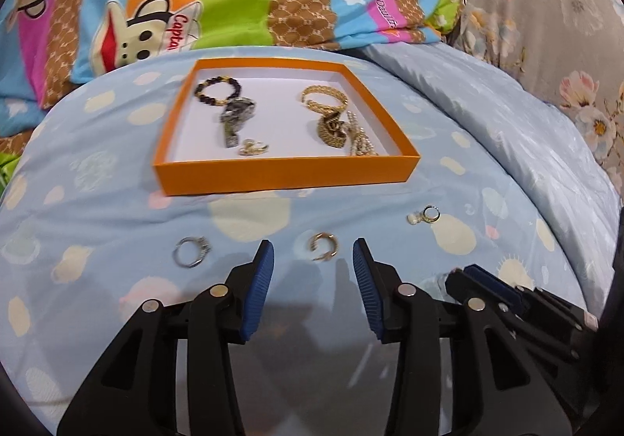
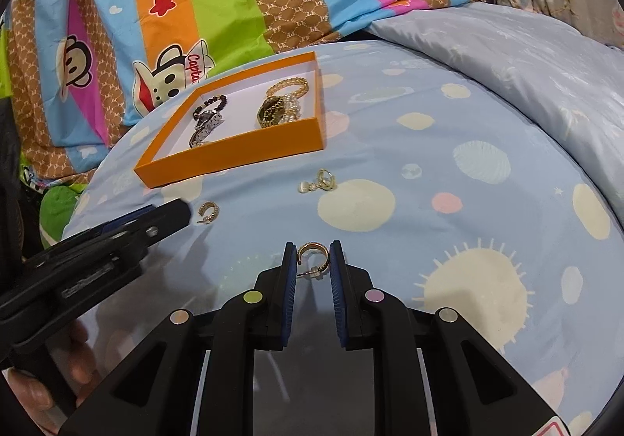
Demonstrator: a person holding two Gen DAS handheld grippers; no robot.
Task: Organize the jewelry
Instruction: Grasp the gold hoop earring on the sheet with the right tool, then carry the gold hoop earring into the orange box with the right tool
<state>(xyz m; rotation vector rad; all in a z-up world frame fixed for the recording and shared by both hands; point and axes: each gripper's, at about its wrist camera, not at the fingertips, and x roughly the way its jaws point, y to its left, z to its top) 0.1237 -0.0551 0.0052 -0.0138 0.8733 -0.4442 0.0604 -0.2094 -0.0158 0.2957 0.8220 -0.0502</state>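
On the blue dotted bedsheet point(image 1: 117, 210) sits an orange box point(image 1: 286, 172) holding a bead bracelet point(image 1: 217, 89), gold bangle point(image 1: 323, 97) and watches, partly tangled and hard to separate. Left gripper point(image 1: 314, 262) is open, fingers either side of a gold hoop earring point(image 1: 323, 245); silver ring point(image 1: 190, 251) left of it, pearl earring point(image 1: 425, 215) further right. Right gripper point(image 2: 313, 260) is closed on a second gold hoop earring point(image 2: 311, 256); its post sticks out between the pads. Box's near wall hides some contents in the right view.
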